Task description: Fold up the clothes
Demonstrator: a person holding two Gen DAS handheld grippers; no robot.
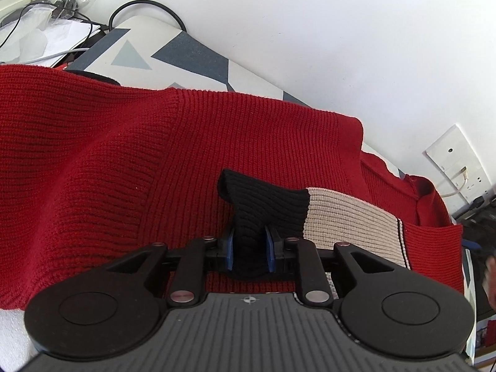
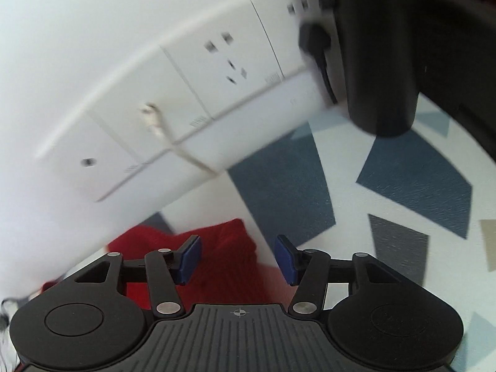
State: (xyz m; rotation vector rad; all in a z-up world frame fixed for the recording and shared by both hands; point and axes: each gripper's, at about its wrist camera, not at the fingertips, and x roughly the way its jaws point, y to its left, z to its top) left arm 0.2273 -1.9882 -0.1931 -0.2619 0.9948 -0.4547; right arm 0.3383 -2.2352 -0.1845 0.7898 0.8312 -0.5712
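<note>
left pinches the cuff, right hangs free

your left gripper has its blue pads pinched on the black cuff of the red sweater — the knit bunches up between them. the cuff's sleeve runs on to a beige band at the right, and the sweater lies spread over the patterned table by the white wall. your right gripper is spread apart with nothing between its pads — below it a red edge of the sweater, with the wall sockets blurred beyond.

Bright; right view motion-blurred, fisheye.
</note>
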